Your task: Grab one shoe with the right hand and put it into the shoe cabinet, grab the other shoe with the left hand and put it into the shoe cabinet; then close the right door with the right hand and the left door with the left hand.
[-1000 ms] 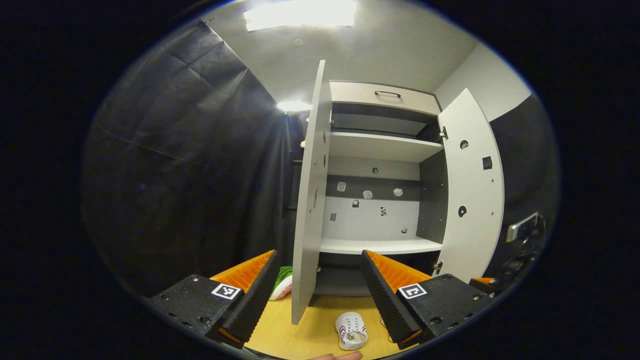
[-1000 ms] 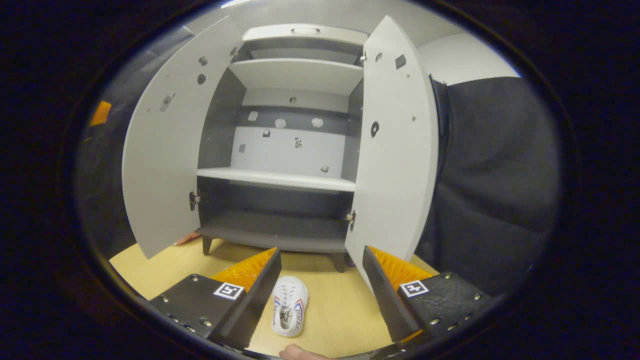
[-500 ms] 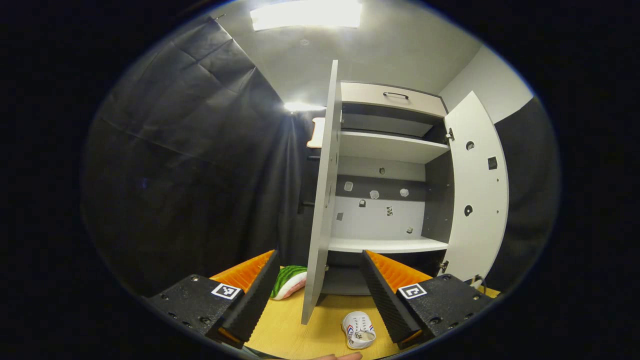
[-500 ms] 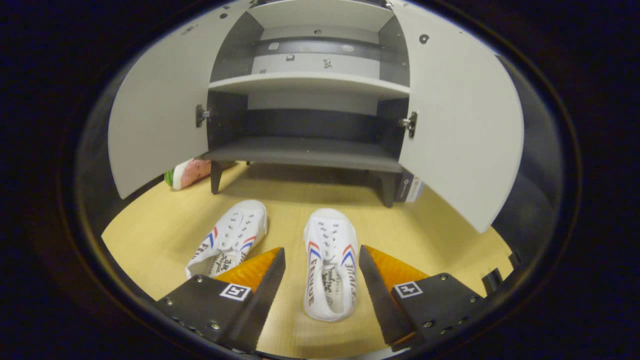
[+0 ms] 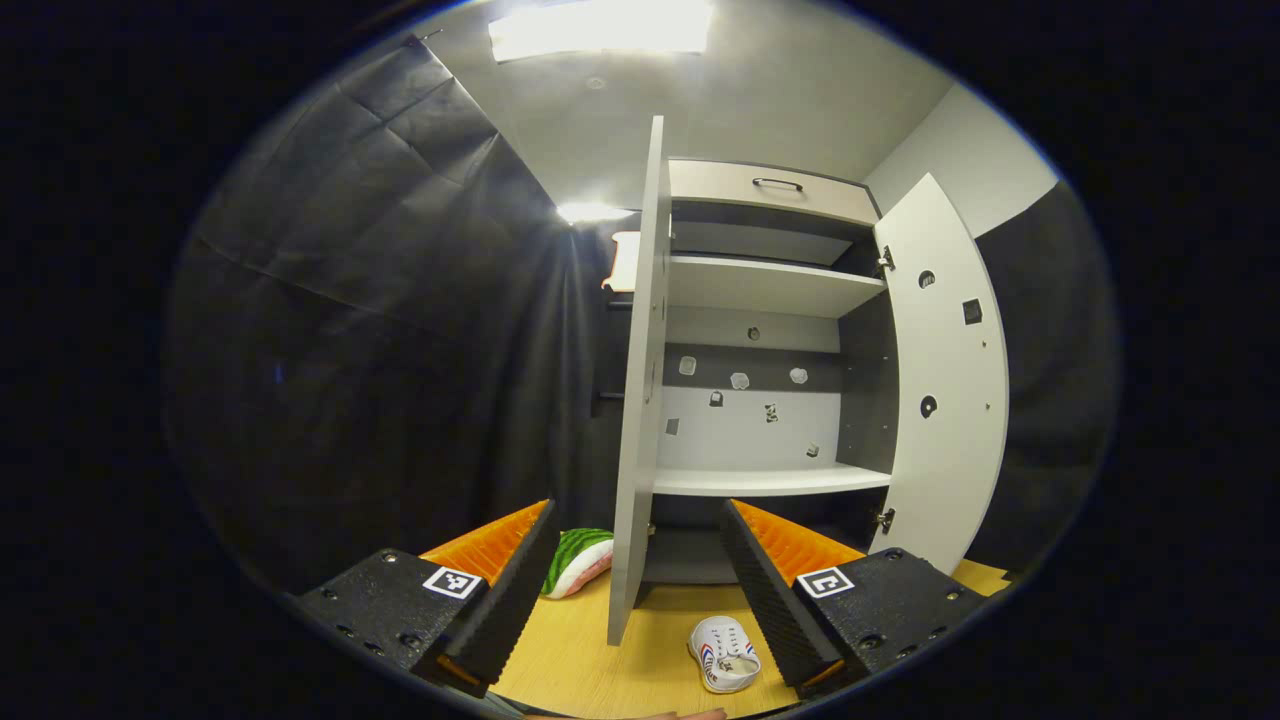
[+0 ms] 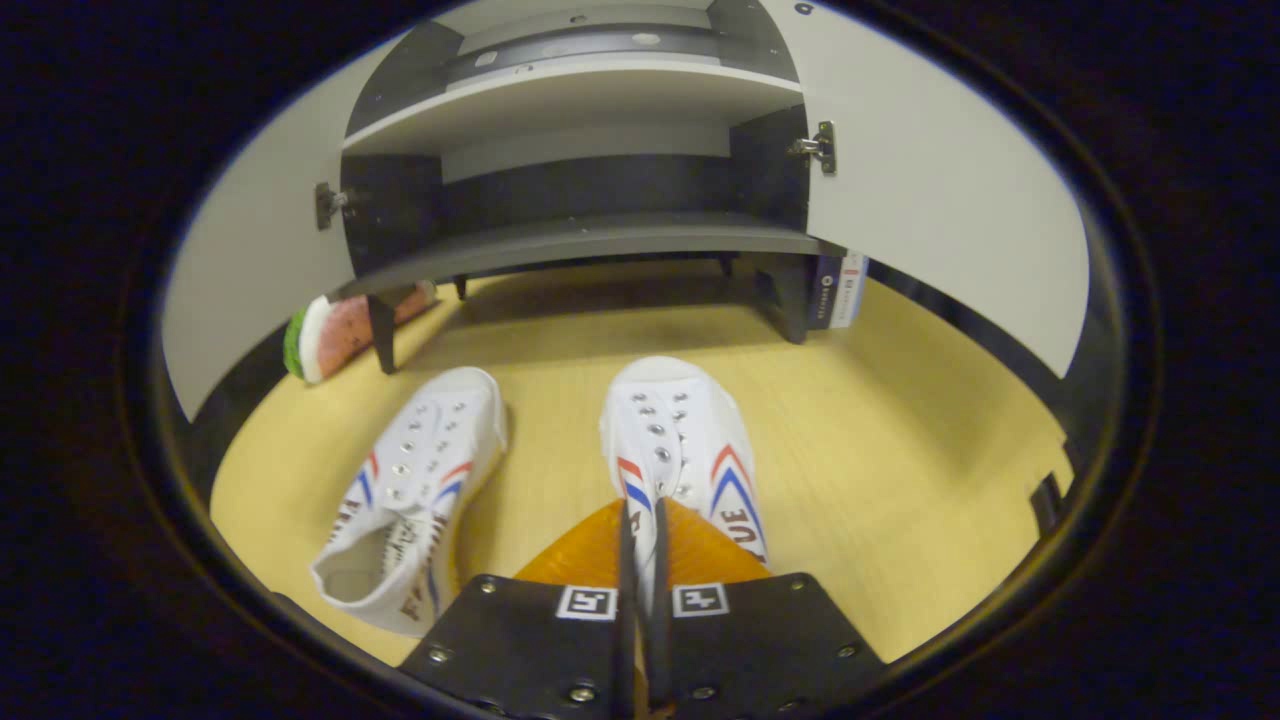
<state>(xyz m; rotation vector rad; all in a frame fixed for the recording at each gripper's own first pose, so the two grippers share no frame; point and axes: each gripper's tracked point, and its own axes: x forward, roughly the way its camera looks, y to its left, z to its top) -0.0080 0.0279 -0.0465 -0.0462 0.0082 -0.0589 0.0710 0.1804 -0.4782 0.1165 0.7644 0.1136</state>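
On the floor before the open shoe cabinet (image 6: 590, 240), both shoes remain unstowed. Right gripper (image 6: 640, 570) is pinched on the right shoe (image 6: 690, 440); left gripper (image 5: 635, 585) gapes wide, empty. Doors unclosed.

Both cabinet (image 6: 600, 240) doors stand wide, so the bottom shelf (image 6: 590, 245) is open across its front edge, bare floor (image 6: 880, 440) leading to it. The left door (image 5: 640, 400) stands edge-on, splitting the left gripper's (image 5: 635, 590) way in. A watermelon toy (image 6: 330, 335) lies beside the cabinet's left front leg
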